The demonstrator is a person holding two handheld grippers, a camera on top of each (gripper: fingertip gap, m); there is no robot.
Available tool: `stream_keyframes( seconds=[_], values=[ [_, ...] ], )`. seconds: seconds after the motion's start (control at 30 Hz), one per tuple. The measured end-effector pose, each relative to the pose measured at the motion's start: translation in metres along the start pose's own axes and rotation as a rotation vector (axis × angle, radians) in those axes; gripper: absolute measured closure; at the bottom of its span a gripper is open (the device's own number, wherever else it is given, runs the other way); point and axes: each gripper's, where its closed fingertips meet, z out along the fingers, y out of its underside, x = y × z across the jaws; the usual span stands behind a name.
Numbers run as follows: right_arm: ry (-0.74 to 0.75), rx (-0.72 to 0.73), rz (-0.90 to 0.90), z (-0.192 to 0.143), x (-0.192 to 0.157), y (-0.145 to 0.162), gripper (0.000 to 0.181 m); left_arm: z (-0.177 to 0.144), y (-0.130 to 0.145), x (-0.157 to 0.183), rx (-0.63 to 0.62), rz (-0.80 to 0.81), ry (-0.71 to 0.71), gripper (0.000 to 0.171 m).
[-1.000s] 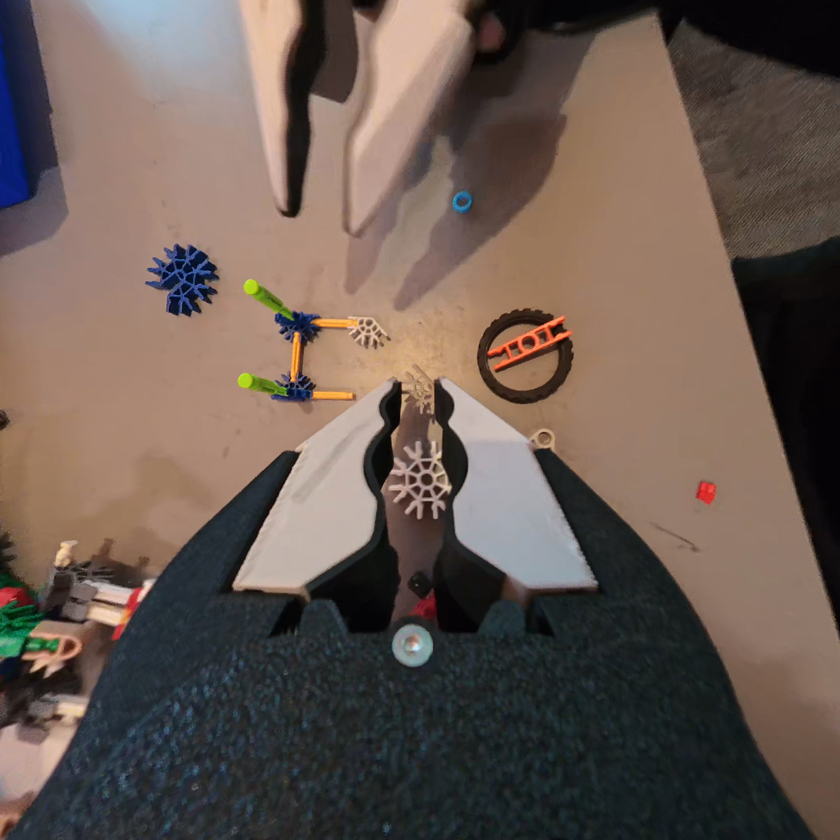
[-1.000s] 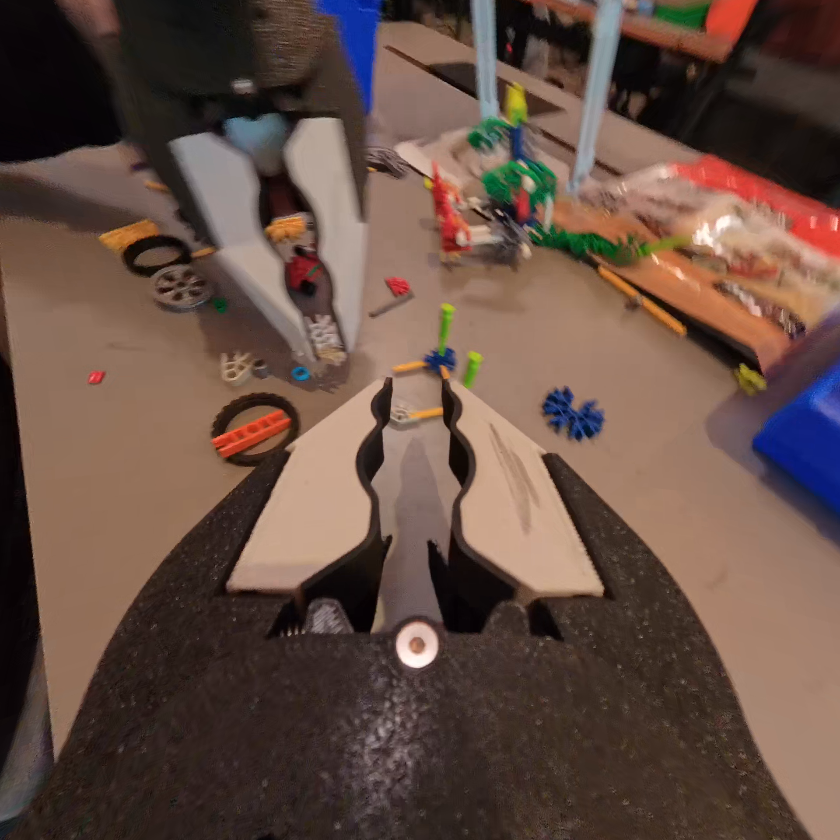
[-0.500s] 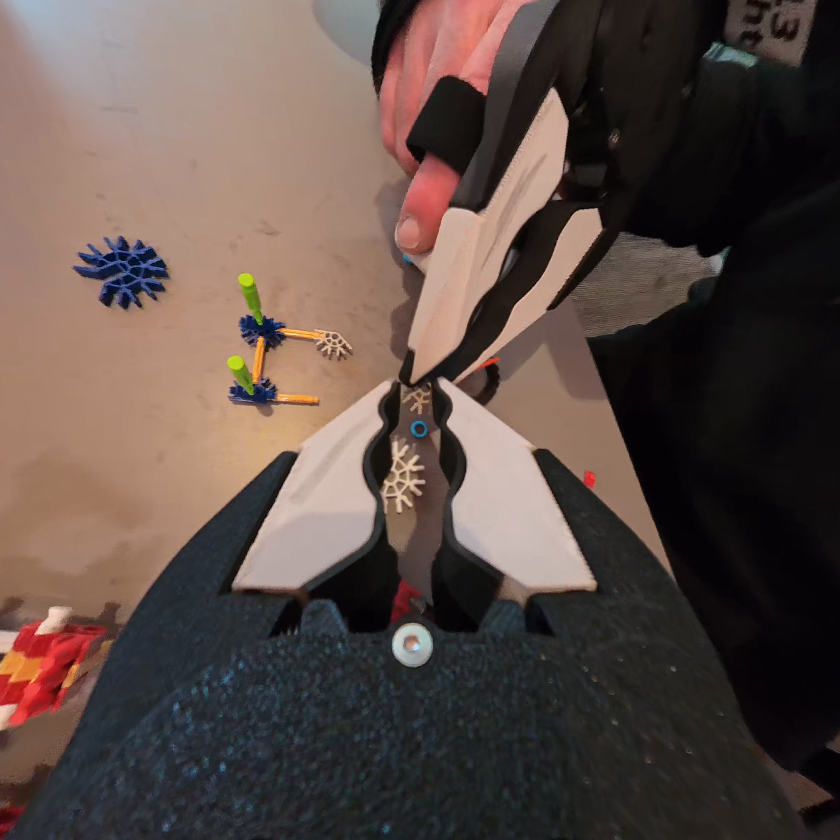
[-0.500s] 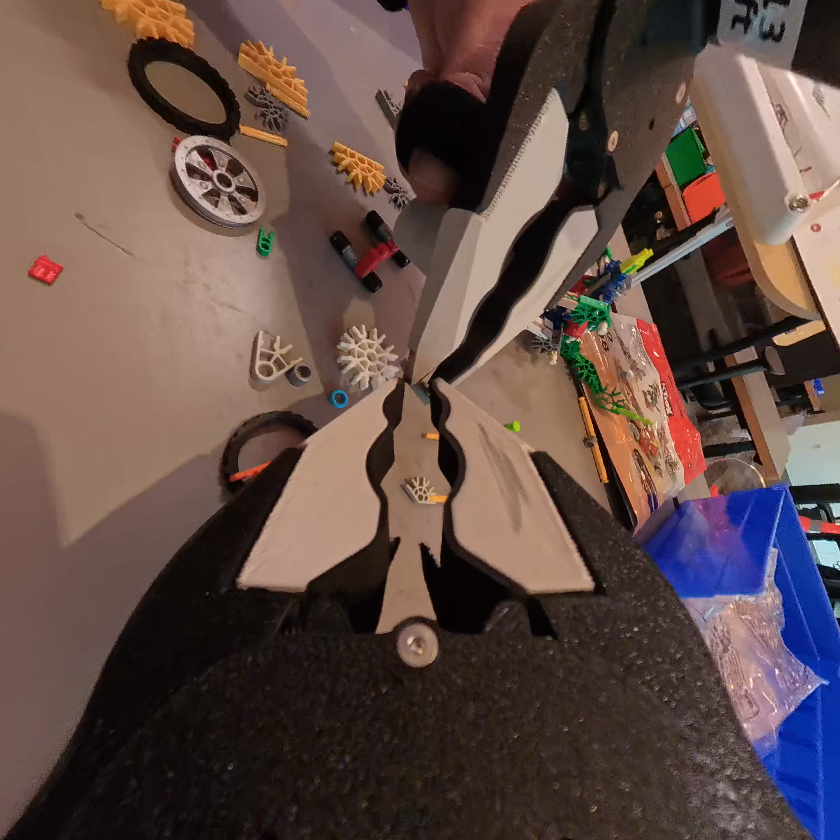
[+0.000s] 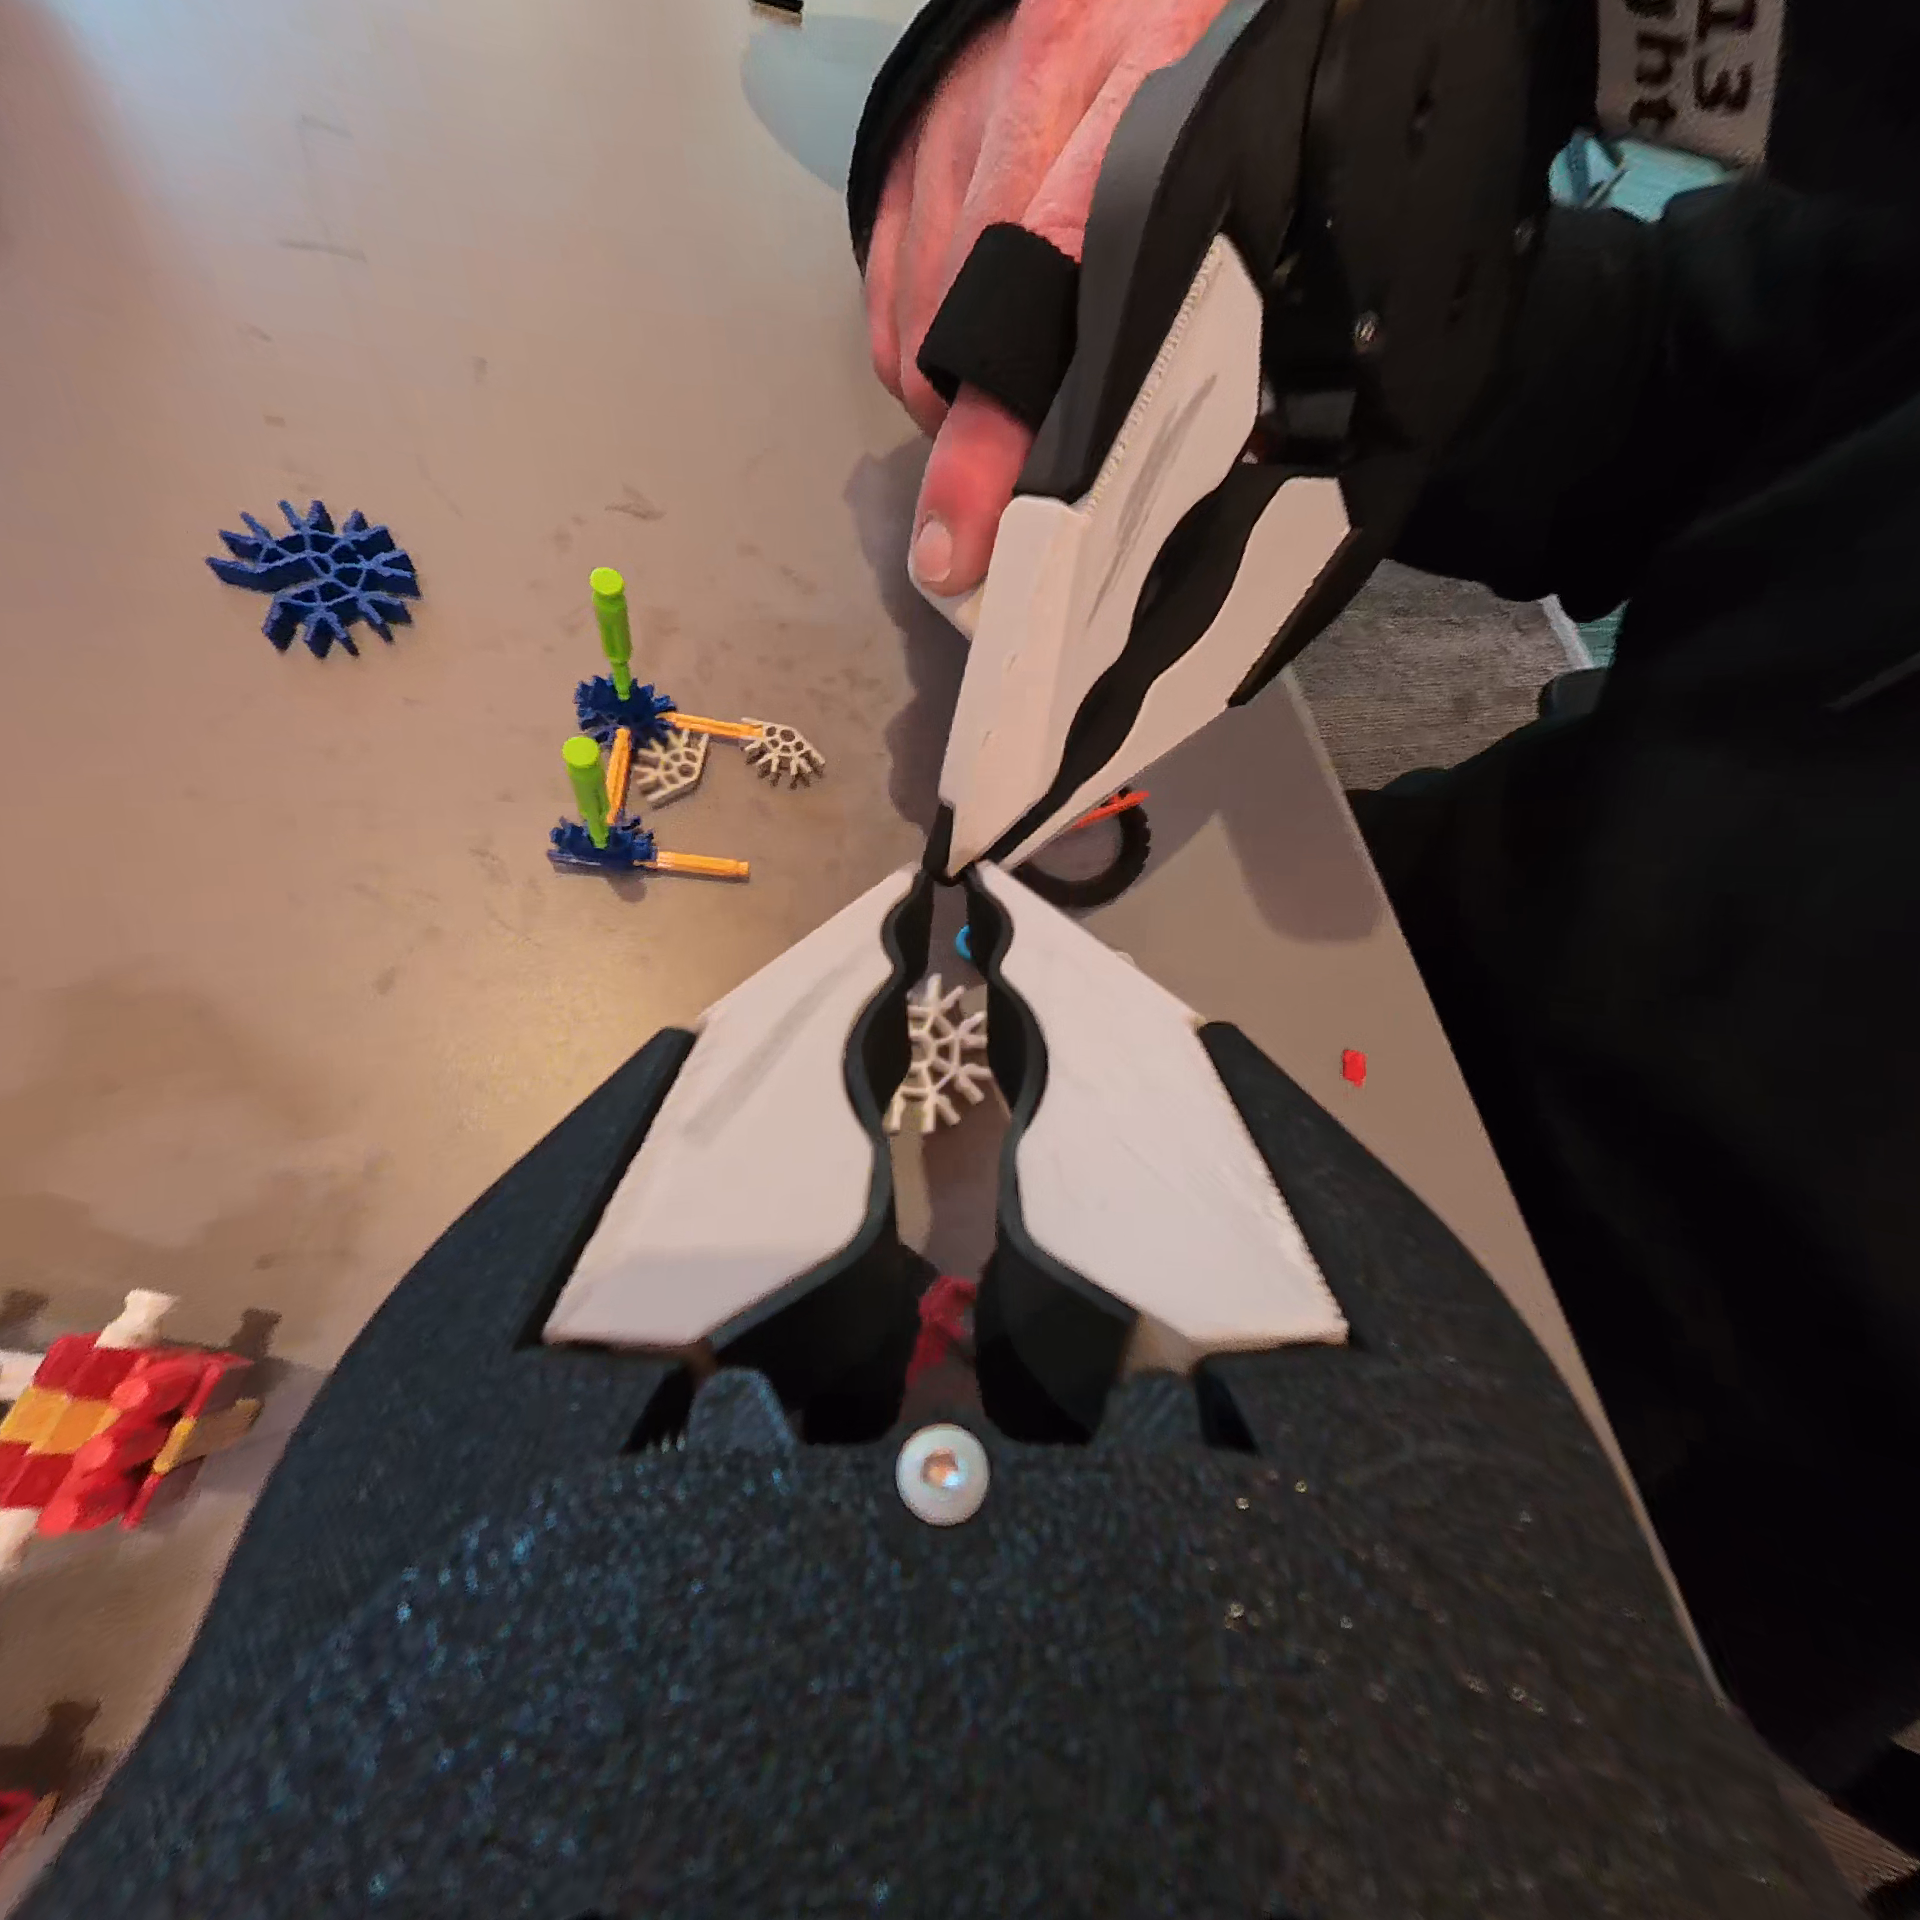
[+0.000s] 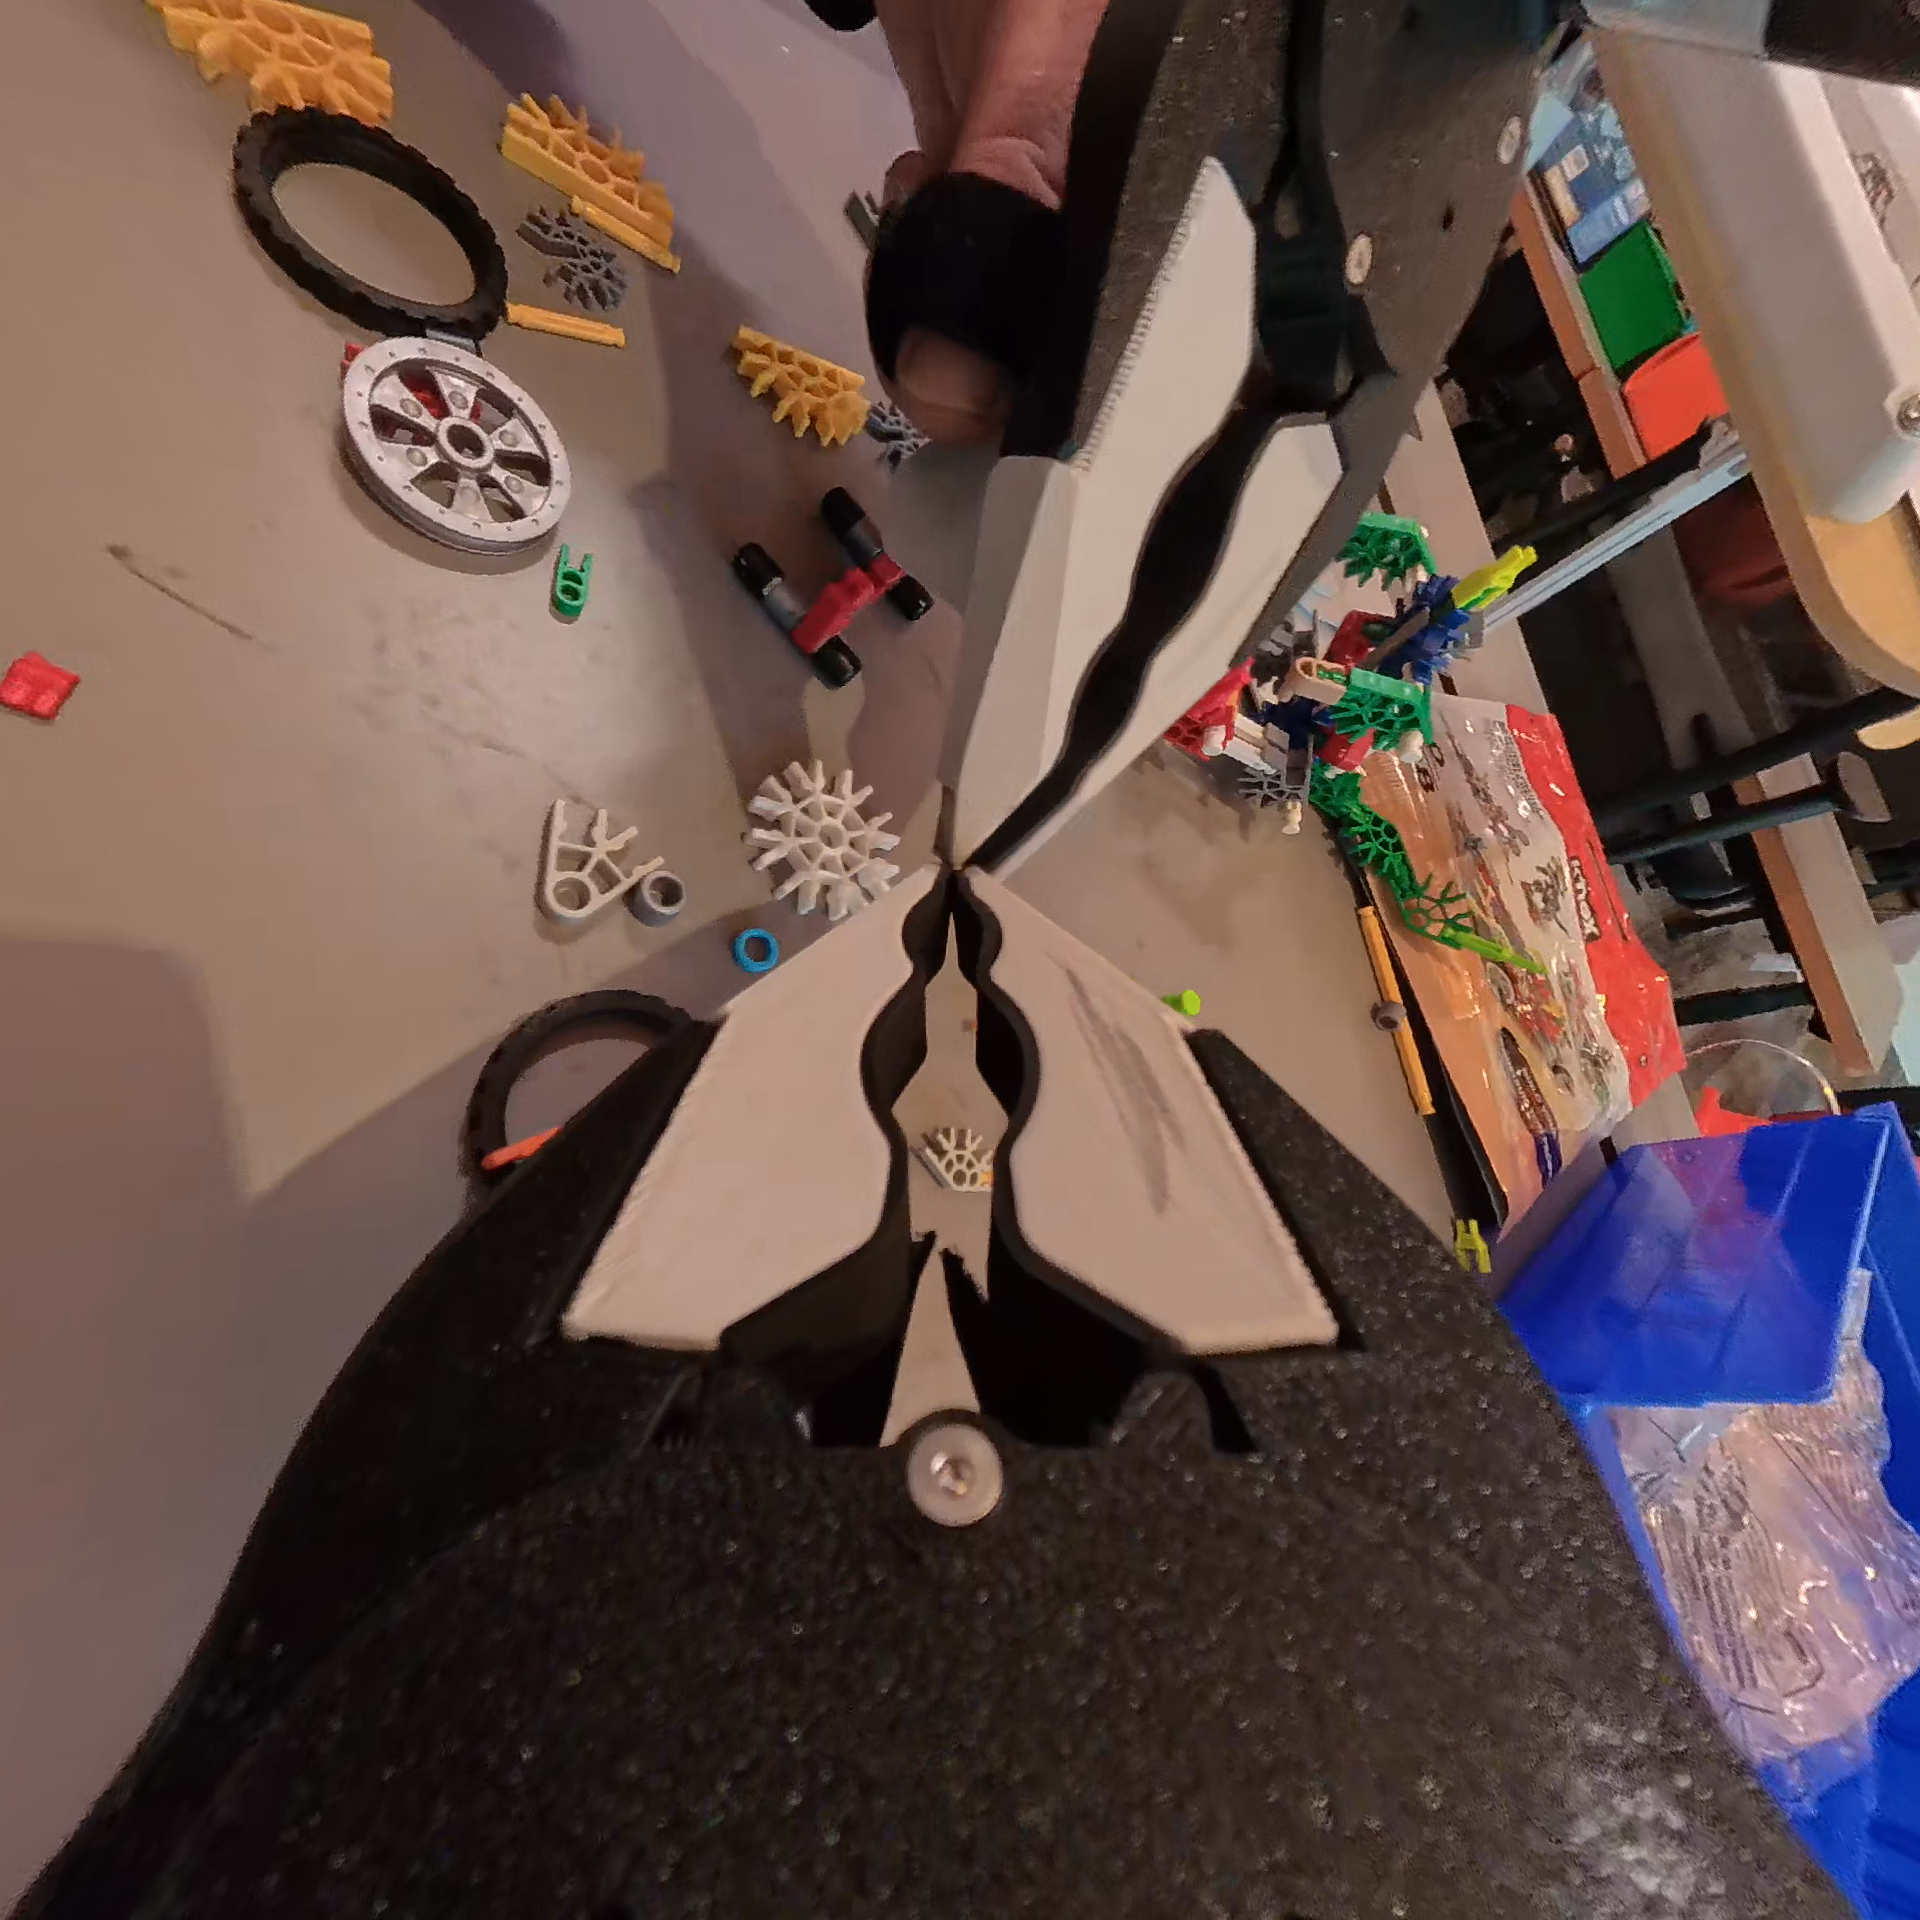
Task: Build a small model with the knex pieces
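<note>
Gripper (image 5: 943, 881) tips meet, hiding whatever sits between them.

Grey-brown table (image 5: 312, 312) strewn with a blue connector (image 5: 315, 575), white snowflake connector (image 6: 822, 838), silver wheel (image 6: 455, 449).

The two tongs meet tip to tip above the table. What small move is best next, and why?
Probably draw the right tongs back slightly and slowly, left tongs held still. Their tips touch, and whether a piece sits between them is hidden. A white connector and a blue ring lie loose on the table below.
</note>
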Motion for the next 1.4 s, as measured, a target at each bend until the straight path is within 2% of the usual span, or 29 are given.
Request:
stream_keyframes(
  seconds=[0.17, 0.27, 0.4, 0.6, 0.77, 0.83, 0.97, 1.07, 1.2, 1.4],
  values=[
    [0.036, -0.03, 0.096, -0.006, 0.015, 0.015, 0.181, -0.003, 0.01, -0.014, -0.042, 0.017, -0.08, 0.166],
    [0.066, -0.076, 0.18, -0.016, 0.025, 0.034, 0.18, -0.01, 0.014, -0.033, -0.072, 0.042, -0.186, 0.165],
    [-0.02, -0.139, 0.3, -0.023, 0.013, 0.056, 0.18, -0.011, 0.017, -0.044, -0.104, 0.058, -0.242, 0.164],
    [-0.06, -0.203, 0.342, -0.018, 0.007, 0.074, 0.18, -0.004, 0.021, -0.059, -0.185, 0.112, -0.341, 0.161],
    [-0.059, -0.235, 0.355, -0.013, 0.009, 0.08, 0.178, -0.001, -0.002, -0.072, -0.108, 0.158, -0.427, 0.156],
    [-0.052, -0.246, 0.366, -0.013, 0.011, 0.083, 0.177, 0.006, -0.008, -0.066, -0.088, 0.188, -0.389, 0.155],
    [-0.057, -0.255, 0.385, -0.013, 0.011, 0.086, 0.177, 0.017, -0.007, -0.075, -0.13, 0.219, -0.413, 0.157],
    [-0.062, -0.26, 0.386, -0.012, 0.01, 0.088, 0.176, 0.023, -0.007, -0.074, -0.117, 0.224, -0.397, 0.167],
    [-0.039, -0.258, 0.401, -0.014, 0.015, 0.09, 0.176, 0.02, -0.014, -0.07, -0.061, 0.201, -0.379, 0.168],
    [-0.049, -0.26, 0.45, -0.018, 0.017, 0.091, 0.172, 0.004, -0.024, -0.083, 0.012, 0.115, -0.466, 0.168]
  ],
)
